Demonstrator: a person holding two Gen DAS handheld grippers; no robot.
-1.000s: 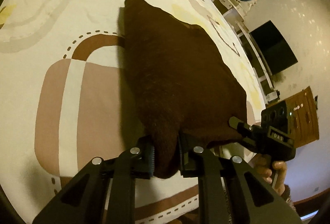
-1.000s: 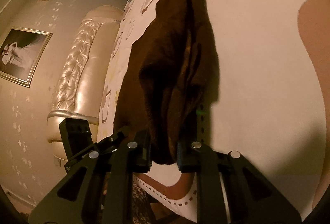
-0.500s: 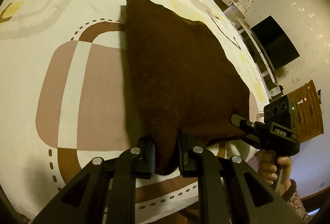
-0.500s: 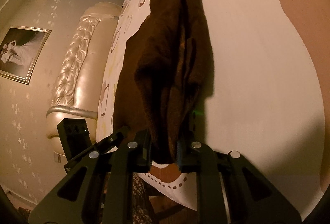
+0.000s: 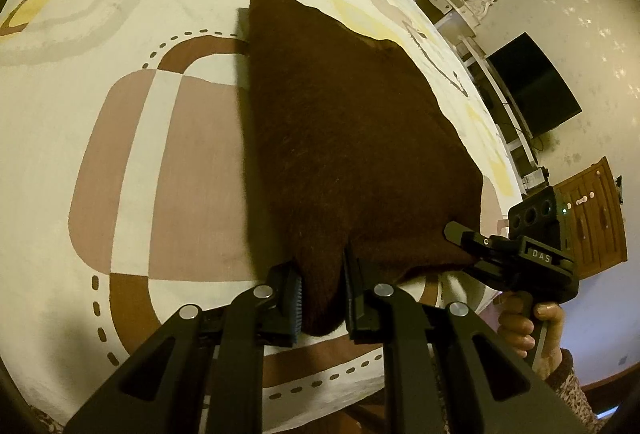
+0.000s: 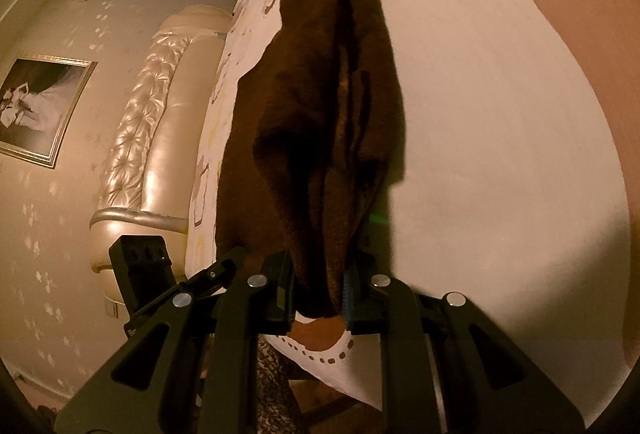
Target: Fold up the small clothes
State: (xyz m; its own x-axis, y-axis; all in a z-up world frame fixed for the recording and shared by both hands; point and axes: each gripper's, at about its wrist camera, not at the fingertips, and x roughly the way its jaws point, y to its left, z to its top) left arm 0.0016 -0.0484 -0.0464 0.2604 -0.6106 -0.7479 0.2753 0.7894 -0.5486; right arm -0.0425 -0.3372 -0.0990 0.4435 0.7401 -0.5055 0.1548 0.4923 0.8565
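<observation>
A dark brown fuzzy garment [image 5: 344, 138] stretches away from me over a patterned bed sheet [image 5: 120, 154]. My left gripper [image 5: 322, 300] is shut on its near left corner, with cloth bunched between the pads. In the left wrist view my right gripper [image 5: 460, 234] grips the near right corner, a hand on its handle. In the right wrist view the garment [image 6: 320, 122] hangs in folds from my right gripper [image 6: 318, 292], which is shut on it. My left gripper [image 6: 216, 272] shows at the lower left, touching the garment's edge.
The bed's near edge runs just below both grippers. A tufted headboard [image 6: 148, 138] and a framed picture [image 6: 36, 110] lie to the left in the right wrist view. A dark screen [image 5: 532, 82] and a wooden cabinet [image 5: 592, 222] stand beyond the bed's right side.
Both grippers keep their grip on the garment. The view has shifted slightly, showing a bit more of the bed's near edge; the cloth hangs much as before.
</observation>
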